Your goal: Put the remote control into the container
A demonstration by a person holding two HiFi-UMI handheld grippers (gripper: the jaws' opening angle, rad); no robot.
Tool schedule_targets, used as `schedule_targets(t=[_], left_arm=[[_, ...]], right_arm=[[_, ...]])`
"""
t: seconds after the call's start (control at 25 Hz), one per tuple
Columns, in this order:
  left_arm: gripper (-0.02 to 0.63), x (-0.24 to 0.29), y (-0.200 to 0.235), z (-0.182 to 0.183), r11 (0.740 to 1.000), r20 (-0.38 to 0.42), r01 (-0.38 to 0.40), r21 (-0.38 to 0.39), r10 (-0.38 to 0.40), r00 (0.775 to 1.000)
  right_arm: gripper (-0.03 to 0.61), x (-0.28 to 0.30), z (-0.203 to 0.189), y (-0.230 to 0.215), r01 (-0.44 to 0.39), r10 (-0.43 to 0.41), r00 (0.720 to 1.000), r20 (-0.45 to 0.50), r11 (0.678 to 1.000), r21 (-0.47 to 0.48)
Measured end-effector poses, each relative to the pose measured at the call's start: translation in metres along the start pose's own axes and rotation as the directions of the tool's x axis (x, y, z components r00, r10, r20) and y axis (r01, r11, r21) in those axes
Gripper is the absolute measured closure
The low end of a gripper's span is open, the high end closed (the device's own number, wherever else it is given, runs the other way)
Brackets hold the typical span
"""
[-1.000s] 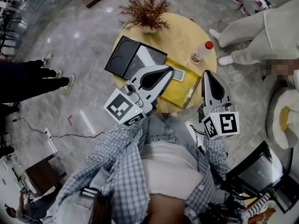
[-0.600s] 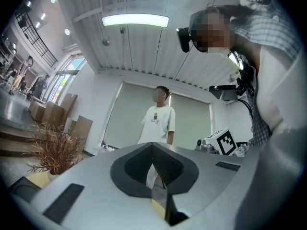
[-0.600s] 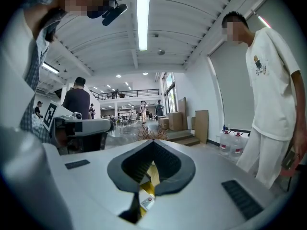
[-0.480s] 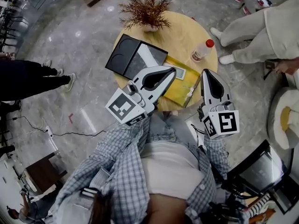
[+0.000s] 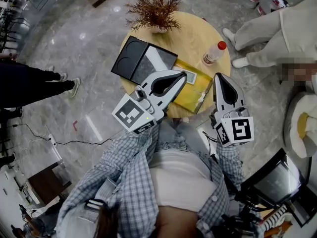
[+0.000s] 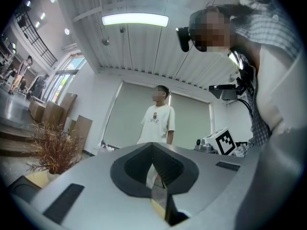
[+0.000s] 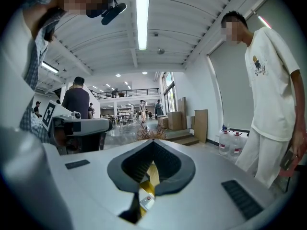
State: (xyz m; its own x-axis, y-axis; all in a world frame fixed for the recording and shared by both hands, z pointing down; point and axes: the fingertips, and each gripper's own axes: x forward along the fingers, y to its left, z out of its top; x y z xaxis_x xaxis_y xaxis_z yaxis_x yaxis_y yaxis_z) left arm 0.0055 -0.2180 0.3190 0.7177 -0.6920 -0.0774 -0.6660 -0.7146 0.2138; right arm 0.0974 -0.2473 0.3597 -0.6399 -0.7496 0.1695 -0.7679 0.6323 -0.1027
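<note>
Presently, left tool [image 5: 183, 76]: jaws together, empty
Right tool [image 5: 218, 78]: jaws together, empty
Remote [image 7: 146, 201]: beneath right tool, on yellow pad [image 5: 185, 95]

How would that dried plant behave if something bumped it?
The plant would probably tip easily, since its twigs spread much wider than the small pot. The thin, dry twigs look brittle and might snap. It stands near the far edge of the table, so a push away from the person could send it off.
</note>
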Motion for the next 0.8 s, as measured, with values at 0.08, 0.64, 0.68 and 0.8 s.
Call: schedule_targets(t=[0.08, 0.64, 0.68, 0.8], left_arm=[[0.606, 0.000, 0.001, -0.001, 1.000, 0.002, -0.004, 0.000, 0.004, 1.000], [0.606, 0.009, 0.000, 0.000, 0.999, -0.026, -0.001, 0.035, 0.002, 1.000], [0.606, 0.010, -0.001, 0.000, 0.999, -0.025, 0.002, 0.039, -0.001, 1.000], [0.606, 0.013, -0.004, -0.004, 0.999, -0.038, -0.004, 0.039, 0.006, 0.999]], right_arm=[[0.572, 0.001, -0.002, 0.000, 0.001, -0.001, 1.000, -0.005, 1.000, -0.001], [0.572, 0.006, 0.002, -0.008, 0.005, -0.006, 1.000, -0.023, 0.999, -0.041], [0.572, 0.005, 0.002, -0.009, 0.007, -0.008, 1.000, -0.023, 0.999, -0.040], [0.572, 0.004, 0.000, -0.012, -0.003, 0.002, 1.000, -0.023, 1.000, -0.031]])
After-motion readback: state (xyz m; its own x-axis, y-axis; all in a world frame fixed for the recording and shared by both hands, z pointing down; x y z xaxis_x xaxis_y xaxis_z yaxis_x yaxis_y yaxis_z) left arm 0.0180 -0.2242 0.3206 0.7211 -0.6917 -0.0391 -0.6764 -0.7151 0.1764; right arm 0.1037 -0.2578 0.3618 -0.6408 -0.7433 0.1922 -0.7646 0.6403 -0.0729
